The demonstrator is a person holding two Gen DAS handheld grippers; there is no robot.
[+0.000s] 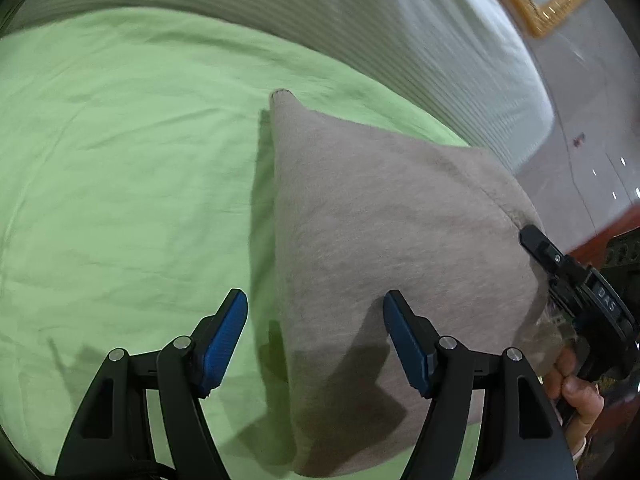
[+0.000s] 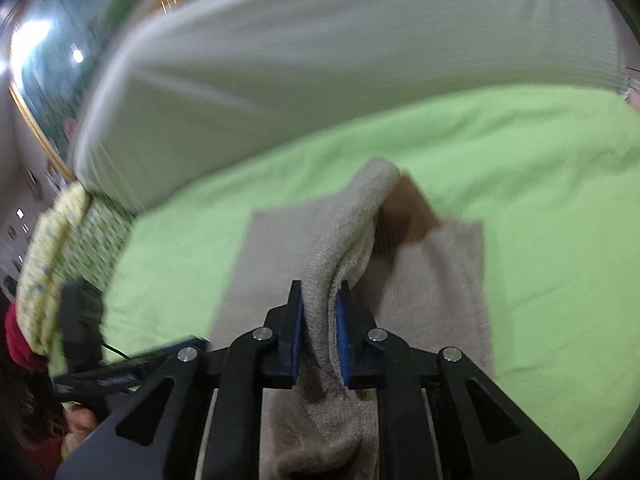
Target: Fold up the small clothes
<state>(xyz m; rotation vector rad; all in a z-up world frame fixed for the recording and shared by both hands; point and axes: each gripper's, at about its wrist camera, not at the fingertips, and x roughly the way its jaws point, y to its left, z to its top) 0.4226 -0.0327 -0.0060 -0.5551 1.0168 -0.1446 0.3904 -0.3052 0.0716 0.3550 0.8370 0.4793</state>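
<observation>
Right gripper [image 2: 319, 330] pinches the beige garment [image 2: 432, 288].

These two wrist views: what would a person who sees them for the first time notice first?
First comes the beige cloth, lying in the middle of the bright green sheet. The right gripper has its jaws shut on a raised fold of it, lifting it into a ridge. The left gripper hangs open over the cloth's near edge, with a white mattress behind.

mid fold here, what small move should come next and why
Probably carry the right gripper forward across the beige cloth to lay the pinched edge down: its jaws are shut on a raised fold, while the left gripper is open, holding nothing, above the green sheet.
</observation>
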